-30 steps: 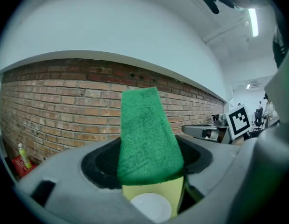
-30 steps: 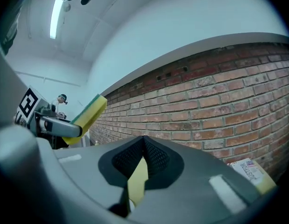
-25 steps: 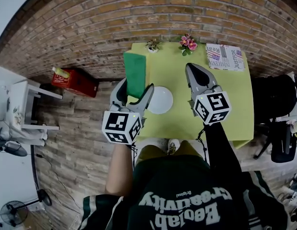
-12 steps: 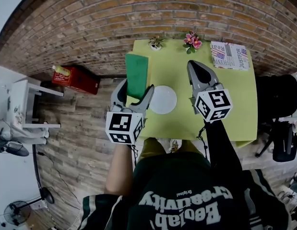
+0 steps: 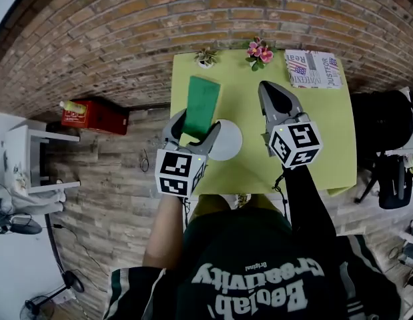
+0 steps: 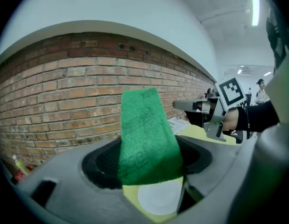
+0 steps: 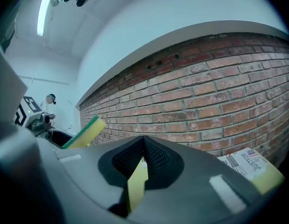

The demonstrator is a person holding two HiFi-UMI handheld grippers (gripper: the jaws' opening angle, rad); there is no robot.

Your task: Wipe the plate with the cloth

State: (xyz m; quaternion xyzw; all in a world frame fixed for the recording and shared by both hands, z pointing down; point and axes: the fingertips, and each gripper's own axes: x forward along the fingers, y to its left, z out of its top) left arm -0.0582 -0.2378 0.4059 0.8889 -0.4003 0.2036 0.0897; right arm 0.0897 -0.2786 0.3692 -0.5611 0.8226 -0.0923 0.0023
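The left gripper (image 5: pixel 194 124) was clamped on the near end of the green cloth (image 5: pixel 201 99), which rose tilted above the tabletop's (image 5: pixel 313 132) left edge. The white plate (image 5: pixel 229 141) lay near the near-left corner, just beside that gripper's right jaw. The right gripper (image 5: pixel 266 92) hung mid-table, jaws pressed together on nothing. A newspaper (image 5: pixel 313 69) lay at the far-right corner.

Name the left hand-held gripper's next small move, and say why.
Probably lower the left hand-held gripper so its green cloth meets the round white plate: the jaws clamp the cloth, and the plate lies just beneath it, apparently untouched.
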